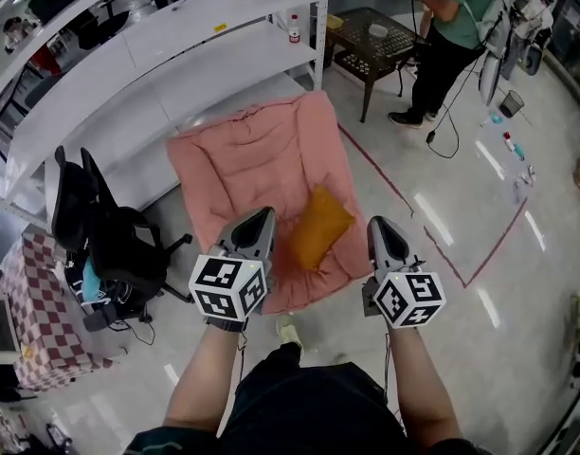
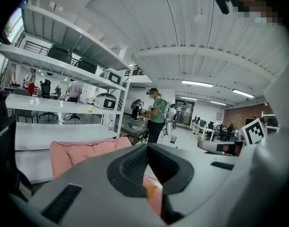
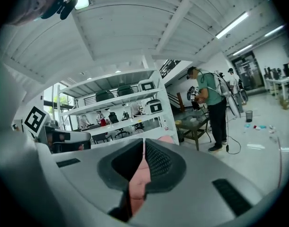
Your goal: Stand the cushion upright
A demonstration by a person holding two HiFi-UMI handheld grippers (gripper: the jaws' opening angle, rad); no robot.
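Both tongs are pressed together and hold nothing. The left gripper (image 1: pixel 263 220) hovers above the near edge of the pink floor mat (image 1: pixel 243 169), and the right gripper (image 1: pixel 379 229) hovers above bare floor just beside it. The orange cushion (image 1: pixel 318 226) lies flat on the mat, between the two.

I think the main risks are these. The jaws must open first. A pinch that goes too low could take the mat together with the cushion. The cushion looks soft and has nothing to lean on, so it may fold or fall flat again.

To the left, a checked cloth (image 1: pixel 39 292) and a black office chair (image 1: pixel 115 240) stand near the mat and could hinder the left elbow. The white shelves (image 1: pixel 110 74), a mesh table (image 1: pixel 375 36) and a standing person (image 1: pixel 451 27) are well apart. Nothing lies between the grippers and the cushion.
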